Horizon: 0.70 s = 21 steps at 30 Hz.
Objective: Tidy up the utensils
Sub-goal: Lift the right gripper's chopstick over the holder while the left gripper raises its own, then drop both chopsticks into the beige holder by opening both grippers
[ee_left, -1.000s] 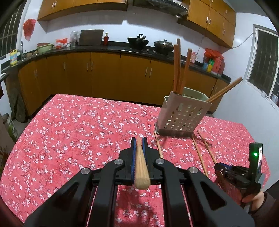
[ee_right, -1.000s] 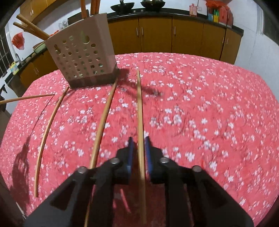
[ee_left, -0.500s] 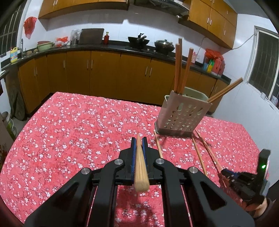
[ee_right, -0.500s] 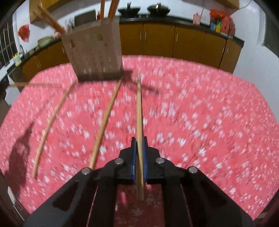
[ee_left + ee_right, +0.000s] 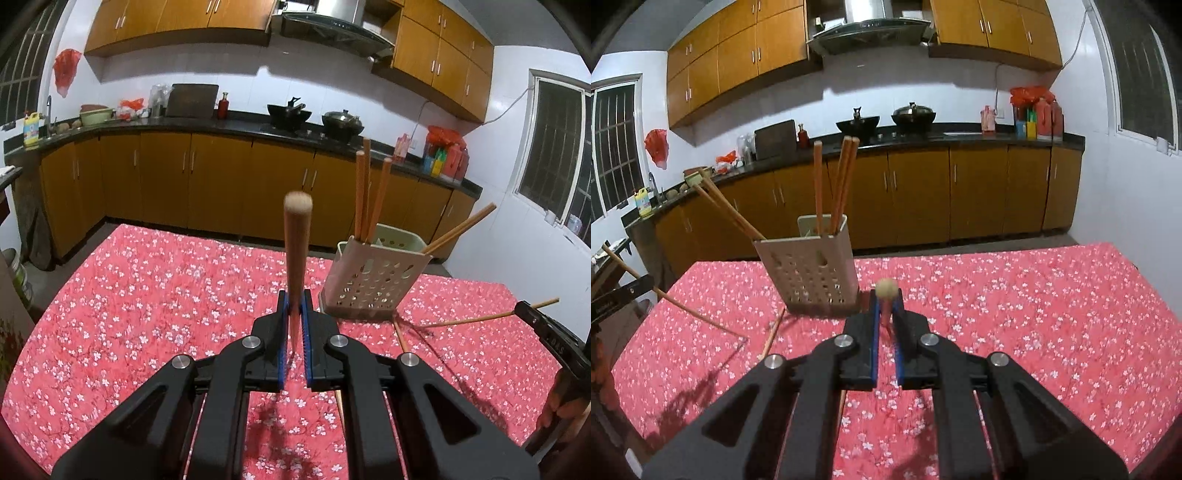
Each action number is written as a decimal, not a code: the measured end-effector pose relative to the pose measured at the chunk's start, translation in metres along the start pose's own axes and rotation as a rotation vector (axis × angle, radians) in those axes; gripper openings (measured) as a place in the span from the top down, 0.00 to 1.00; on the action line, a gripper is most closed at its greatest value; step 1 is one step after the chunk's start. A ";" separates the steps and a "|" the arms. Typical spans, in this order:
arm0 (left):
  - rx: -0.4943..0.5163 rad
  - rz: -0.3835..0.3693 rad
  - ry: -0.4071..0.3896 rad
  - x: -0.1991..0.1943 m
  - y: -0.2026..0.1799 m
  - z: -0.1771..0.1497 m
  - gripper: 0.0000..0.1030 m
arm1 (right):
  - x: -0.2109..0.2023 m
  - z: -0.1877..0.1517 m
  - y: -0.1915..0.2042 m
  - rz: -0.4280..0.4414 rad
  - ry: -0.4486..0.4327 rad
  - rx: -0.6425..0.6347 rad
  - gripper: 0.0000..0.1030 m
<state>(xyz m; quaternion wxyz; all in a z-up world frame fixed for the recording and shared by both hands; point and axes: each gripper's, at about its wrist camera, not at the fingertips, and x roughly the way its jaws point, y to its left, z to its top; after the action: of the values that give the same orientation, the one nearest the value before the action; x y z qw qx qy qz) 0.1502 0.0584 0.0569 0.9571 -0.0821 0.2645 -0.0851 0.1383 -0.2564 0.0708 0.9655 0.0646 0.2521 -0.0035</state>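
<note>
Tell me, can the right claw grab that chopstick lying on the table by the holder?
Probably not yet: the right claw is shut on a chopstick already. The loose chopstick lies uncovered beside the holder.

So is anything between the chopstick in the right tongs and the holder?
Nothing visible. The chopstick sits clamped in the right tongs, with only bare tablecloth between it and the holder.

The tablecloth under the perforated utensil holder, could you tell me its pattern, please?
Red tablecloth with small white blossoms; right wrist view shows it best.
</note>
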 end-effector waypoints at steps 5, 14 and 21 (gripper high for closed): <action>0.022 -0.013 -0.037 -0.007 -0.004 0.010 0.93 | -0.012 0.014 0.000 0.019 -0.049 0.018 0.93; 0.076 -0.090 -0.149 -0.031 -0.032 0.052 0.93 | -0.056 0.076 0.013 0.157 -0.201 0.026 0.93; 0.089 -0.136 -0.254 -0.039 -0.063 0.085 0.93 | -0.068 0.110 0.031 0.199 -0.324 0.020 0.93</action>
<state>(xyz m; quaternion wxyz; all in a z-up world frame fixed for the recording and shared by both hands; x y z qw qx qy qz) 0.1542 0.0146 0.1603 0.9776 -0.0672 0.1313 -0.1504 0.1340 -0.2410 0.2026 0.9884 0.0972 0.0856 0.0795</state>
